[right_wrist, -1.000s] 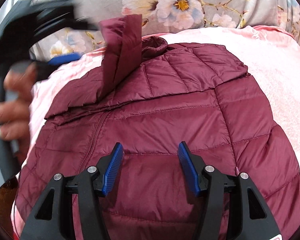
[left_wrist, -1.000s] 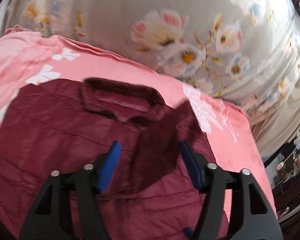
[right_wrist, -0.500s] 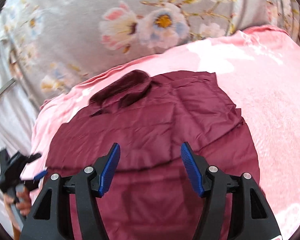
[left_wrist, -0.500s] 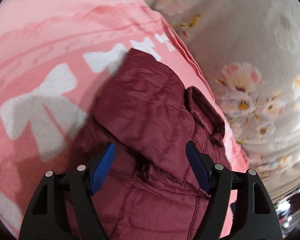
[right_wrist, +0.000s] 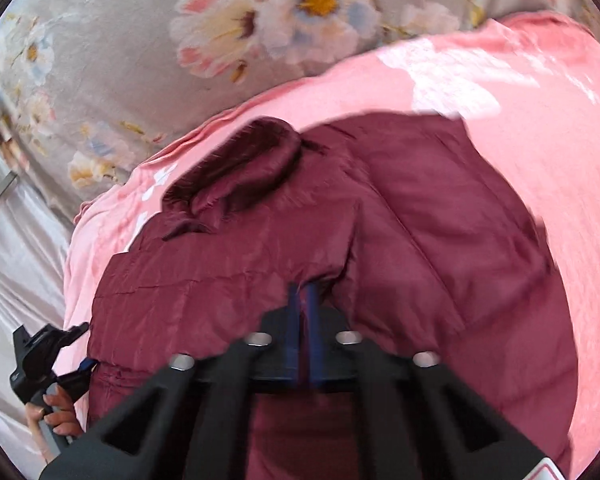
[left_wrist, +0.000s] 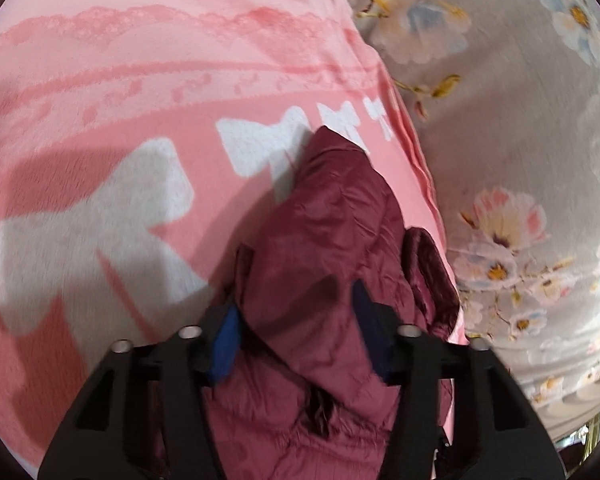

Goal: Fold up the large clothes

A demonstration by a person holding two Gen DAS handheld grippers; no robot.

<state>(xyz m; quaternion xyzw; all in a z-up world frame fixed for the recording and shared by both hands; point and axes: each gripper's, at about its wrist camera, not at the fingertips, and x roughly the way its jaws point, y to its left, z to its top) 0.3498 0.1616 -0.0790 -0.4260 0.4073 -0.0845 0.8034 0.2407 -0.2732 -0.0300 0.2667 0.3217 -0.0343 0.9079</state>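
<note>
A maroon quilted puffer jacket (right_wrist: pixel 420 240) lies on a pink blanket (right_wrist: pixel 540 120), collar (right_wrist: pixel 236 168) towards the floral cover. My right gripper (right_wrist: pixel 304 292) is shut on a fold of the jacket near its middle. In the left wrist view my left gripper (left_wrist: pixel 296 316) is open, its blue pads either side of the jacket's folded side (left_wrist: pixel 332 240), low on the fabric. The left gripper also shows in the right wrist view (right_wrist: pixel 76 356), at the jacket's left edge, held by a hand.
The pink blanket (left_wrist: pixel 140 100) carries white bow prints and lace pattern. A grey floral cover (left_wrist: pixel 520 120) runs along the far side, also in the right wrist view (right_wrist: pixel 140 60). Pale satin fabric (right_wrist: pixel 20 260) lies at the left.
My right gripper has closed on the jacket fabric; it was open before. My left gripper let go of the sleeve, moved to the jacket's left side and came down closer over it.
</note>
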